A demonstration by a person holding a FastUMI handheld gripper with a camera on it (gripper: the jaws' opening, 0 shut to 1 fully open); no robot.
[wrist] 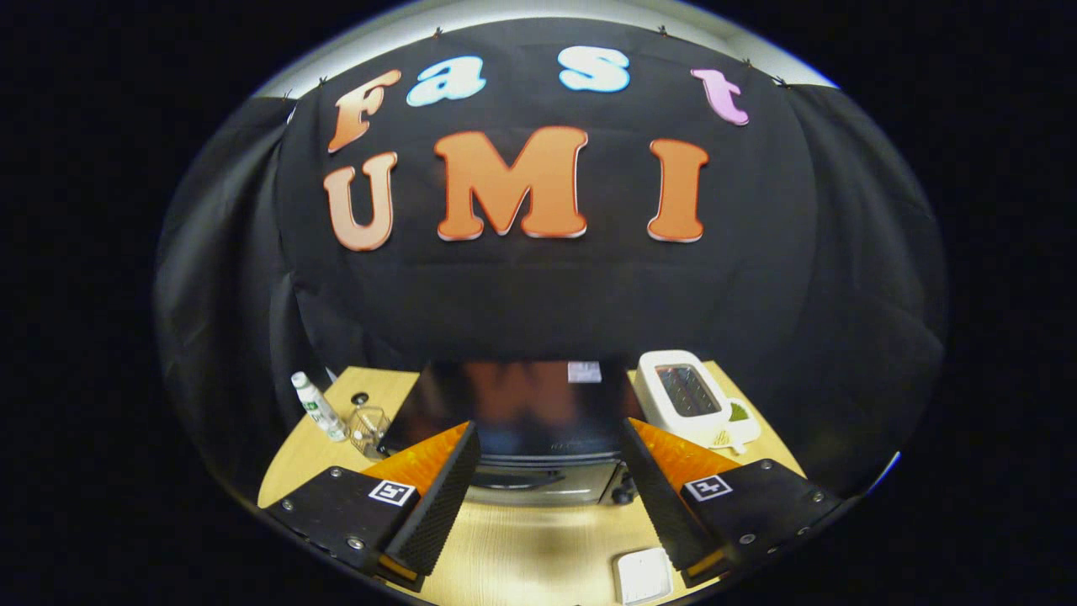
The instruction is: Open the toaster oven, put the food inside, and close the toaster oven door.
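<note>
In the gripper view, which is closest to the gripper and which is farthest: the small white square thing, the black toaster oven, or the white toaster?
The gripper is open, holding nothing.
1. Small white square thing: on the table right beside the right-hand finger.
2. Toaster oven: straight ahead, its front showing between the fingertips.
3. White toaster: beyond the right-hand finger, beside the oven toward the back of the table.

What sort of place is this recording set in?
Probably a staged kitchen counter in a booth: a pale wooden table bearing a black toaster oven and white pop-up toaster. The open gripper hovers empty.
</note>
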